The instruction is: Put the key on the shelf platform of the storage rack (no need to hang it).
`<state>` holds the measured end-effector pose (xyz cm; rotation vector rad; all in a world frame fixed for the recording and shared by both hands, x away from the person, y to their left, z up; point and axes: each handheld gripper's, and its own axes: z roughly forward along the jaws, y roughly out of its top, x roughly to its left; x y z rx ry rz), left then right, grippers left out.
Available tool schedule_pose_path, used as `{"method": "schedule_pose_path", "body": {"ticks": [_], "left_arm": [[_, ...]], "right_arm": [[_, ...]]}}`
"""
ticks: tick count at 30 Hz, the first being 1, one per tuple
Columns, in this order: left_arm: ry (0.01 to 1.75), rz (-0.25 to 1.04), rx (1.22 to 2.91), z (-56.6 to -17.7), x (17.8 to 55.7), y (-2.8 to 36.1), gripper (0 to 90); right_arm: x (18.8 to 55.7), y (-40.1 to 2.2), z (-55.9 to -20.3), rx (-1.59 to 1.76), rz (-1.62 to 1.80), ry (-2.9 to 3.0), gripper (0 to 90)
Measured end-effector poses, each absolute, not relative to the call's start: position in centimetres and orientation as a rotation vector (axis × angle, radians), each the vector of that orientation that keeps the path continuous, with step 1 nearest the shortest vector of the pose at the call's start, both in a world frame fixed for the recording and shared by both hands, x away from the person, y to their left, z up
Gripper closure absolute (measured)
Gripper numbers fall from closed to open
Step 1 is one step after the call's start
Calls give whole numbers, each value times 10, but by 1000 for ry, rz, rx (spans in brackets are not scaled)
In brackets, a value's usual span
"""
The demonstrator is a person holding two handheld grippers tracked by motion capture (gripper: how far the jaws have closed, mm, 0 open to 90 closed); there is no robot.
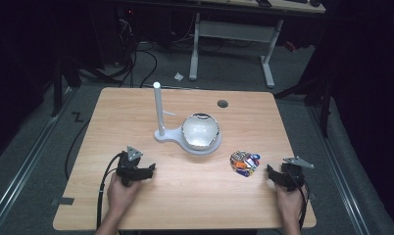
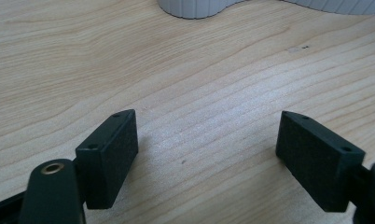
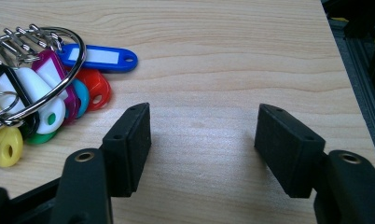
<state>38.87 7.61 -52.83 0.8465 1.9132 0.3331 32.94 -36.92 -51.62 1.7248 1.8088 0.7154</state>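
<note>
Bunch of key tags [image 1: 245,163] on a steel ring [image 3: 59,70], lying flat on the pale wood counter [image 1: 185,196], right of centre and toward the near edge. Fanned out in a loose heap: blue tag [image 3: 99,58] with a white label pointing away from the ring, red [image 3: 94,88], purple [image 3: 52,74], white, teal, green and yellow [image 3: 4,145] ones overlapping beneath it. Just beside the right gripper [image 3: 202,133], off its left jaw, not touching. Near the white bowl stand [image 1: 201,142], apart from it.
</note>
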Motion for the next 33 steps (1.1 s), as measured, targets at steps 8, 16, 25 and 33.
{"method": "schedule_pose_path", "body": {"ticks": [8,16,25,33], "left_arm": [[1914,331,846,-528,388,76,211],[1914,331,846,-528,388,76,212],[1914,331,846,-528,388,76,211],[1914,331,846,-528,388,76,211]], "right_arm": [[328,-369,-513,1734,702,1835,398],[320,-366,-501,1739,762,1857,418],[309,-351,-489,1664,856,1886,443],[307,-335,-486,1605,887,1947,454]]}}
